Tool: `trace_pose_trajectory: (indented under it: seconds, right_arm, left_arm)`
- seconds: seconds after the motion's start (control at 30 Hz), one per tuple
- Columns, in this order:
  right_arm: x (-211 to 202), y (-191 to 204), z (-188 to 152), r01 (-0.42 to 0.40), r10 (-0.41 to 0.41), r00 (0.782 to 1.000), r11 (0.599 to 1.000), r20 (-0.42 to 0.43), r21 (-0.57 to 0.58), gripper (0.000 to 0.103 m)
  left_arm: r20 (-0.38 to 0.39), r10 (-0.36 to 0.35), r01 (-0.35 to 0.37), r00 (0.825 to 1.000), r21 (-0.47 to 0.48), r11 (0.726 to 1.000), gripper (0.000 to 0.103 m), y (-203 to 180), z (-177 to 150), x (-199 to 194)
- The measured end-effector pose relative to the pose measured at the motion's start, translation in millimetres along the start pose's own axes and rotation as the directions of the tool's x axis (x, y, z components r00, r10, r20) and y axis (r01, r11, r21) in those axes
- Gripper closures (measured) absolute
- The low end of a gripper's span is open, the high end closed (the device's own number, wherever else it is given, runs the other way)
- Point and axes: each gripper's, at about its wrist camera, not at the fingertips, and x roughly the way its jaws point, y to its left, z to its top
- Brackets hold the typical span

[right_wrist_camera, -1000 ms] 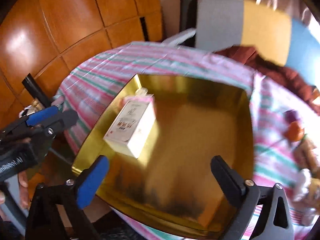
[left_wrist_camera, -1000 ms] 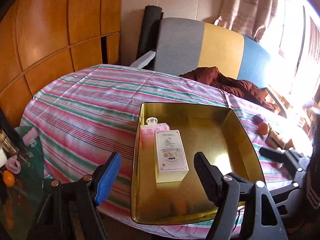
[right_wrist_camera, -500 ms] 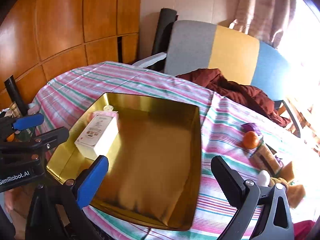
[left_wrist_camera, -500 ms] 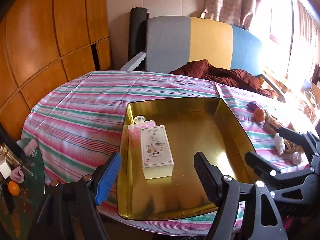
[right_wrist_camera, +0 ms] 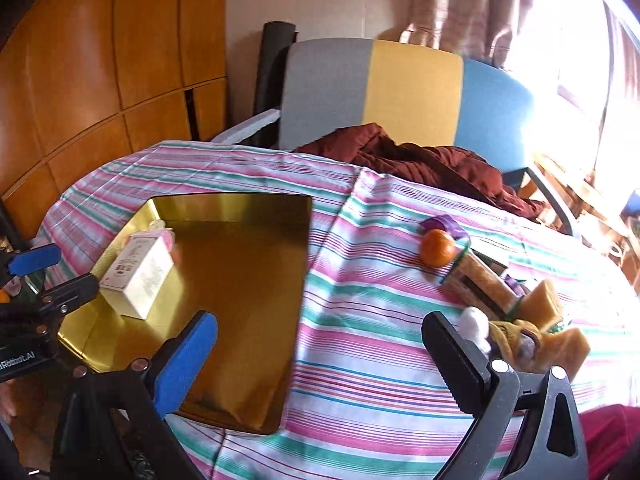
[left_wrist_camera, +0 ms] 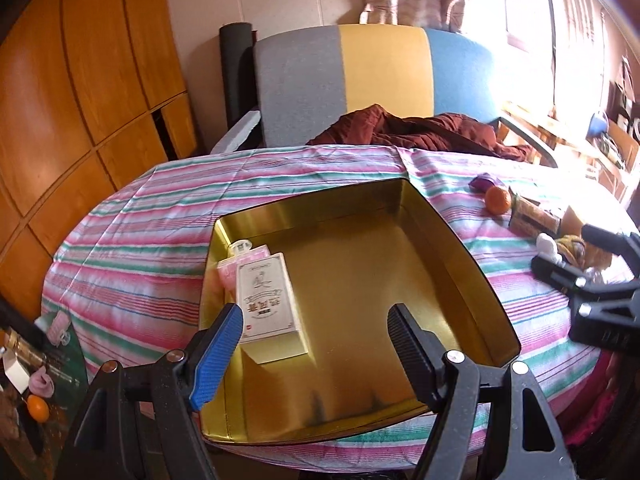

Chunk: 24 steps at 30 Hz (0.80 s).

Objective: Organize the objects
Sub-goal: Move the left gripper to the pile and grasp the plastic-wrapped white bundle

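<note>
A gold metal tray point(left_wrist_camera: 448, 236) point(right_wrist_camera: 240, 204) rests on the striped tablecloth. Inside it, at its left, lies a white box point(left_wrist_camera: 266, 304) point(right_wrist_camera: 138, 276) with a pink bottle point(left_wrist_camera: 240, 258) point(right_wrist_camera: 162, 234) behind it. My left gripper point(left_wrist_camera: 316, 340) hangs open over the tray's near edge, nothing between its fingers. My right gripper point(right_wrist_camera: 320, 356) is open above the cloth, right of the tray. An orange point(right_wrist_camera: 438, 248) point(left_wrist_camera: 498, 200), a purple item point(right_wrist_camera: 444, 224), a long snack pack point(right_wrist_camera: 480, 280), yellow blocks point(right_wrist_camera: 544, 304) and a plush toy point(right_wrist_camera: 476, 326) lie at the right.
A grey, yellow and blue chair point(left_wrist_camera: 372, 80) with a dark red garment point(left_wrist_camera: 412, 130) stands behind the table. Wooden panels point(left_wrist_camera: 80, 100) fill the left. A low side table point(left_wrist_camera: 36, 380) with small items sits at the lower left.
Both grippers have swung to the right. The right one left the tray and now faces the loose items on the cloth. Both stayed open.
</note>
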Motion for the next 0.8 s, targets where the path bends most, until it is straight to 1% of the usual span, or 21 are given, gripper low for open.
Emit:
trace_pose_trajectory:
  seconds: [0.27,0.47,0.57,0.67,0.73,0.8]
  right_arm:
    - [-6,-61,-4,0.082,-0.082,0.997,0.991,-0.01,0.101,0.0]
    - [-18,-115,-4,0.165,-0.165,0.986,0.97,-0.014,0.18,0.0]
    - [-27,-150,-2,0.217,-0.22,0.975,0.95,-0.012,0.226,0.0]
    - [-37,-187,-1,0.274,-0.283,0.959,0.92,-0.01,0.279,0.0]
    - [-42,-211,-2,0.313,-0.327,0.945,0.897,-0.008,0.312,0.0]
    - [-43,-236,-4,0.338,-0.356,0.934,0.87,-0.016,0.359,0.0]
  left_arm:
    - [0.004,-0.036,0.036,0.999,0.077,0.996,0.027,-27,4,2]
    - [0.001,-0.118,0.117,0.993,0.14,0.983,0.027,-55,11,4]
    - [0.0,-0.16,0.158,0.987,0.159,0.975,0.027,-69,14,4]
    - [-0.012,-0.191,0.19,0.981,0.183,0.965,0.027,-86,18,6]
    - [-0.041,-0.226,0.229,0.973,0.192,0.954,0.027,-98,21,10]
    - [-0.068,-0.27,0.278,0.96,0.208,0.938,0.027,-111,23,13]
